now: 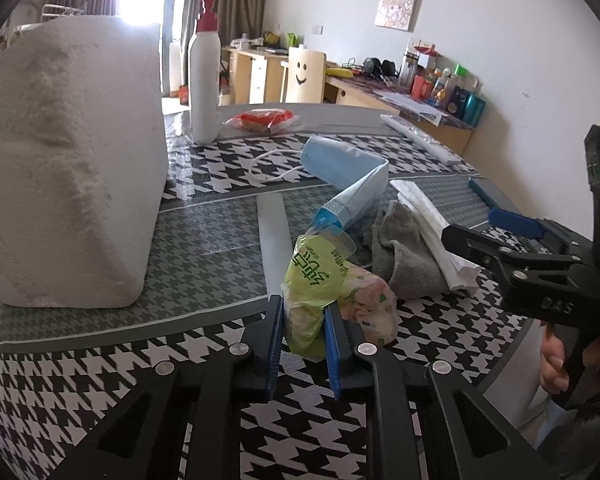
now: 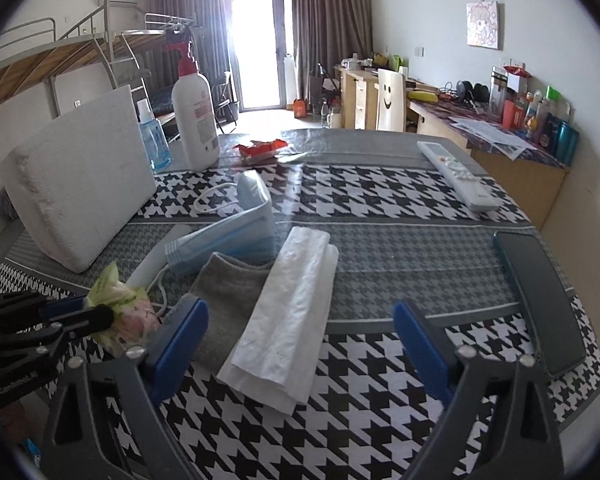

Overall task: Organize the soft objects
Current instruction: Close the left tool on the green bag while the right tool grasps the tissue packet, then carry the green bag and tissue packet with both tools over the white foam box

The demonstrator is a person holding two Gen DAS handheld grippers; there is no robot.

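Here the left gripper has its jaws pinched narrow on a green tissue pack, which sits on the houndstooth tablecloth near the table's front edge. The right gripper hovers with its jaws spread wide and empty, straddling the near end of a folded white tissue. That tissue lies partly on a grey cloth, whose near edge passes behind the right gripper's left finger. Just behind the cloth is a stack of blue face masks, bent upward, with white ear loops trailing on the table. A white strip lies flat between the masks and a big white foam block, which stands tilted on the left and crowds that side of the table. Behind the block stand a white pump bottle and a blue bottle. A red snack packet lies further back. On the right side, well apart from the soft things, lie a white remote and a dark phone.
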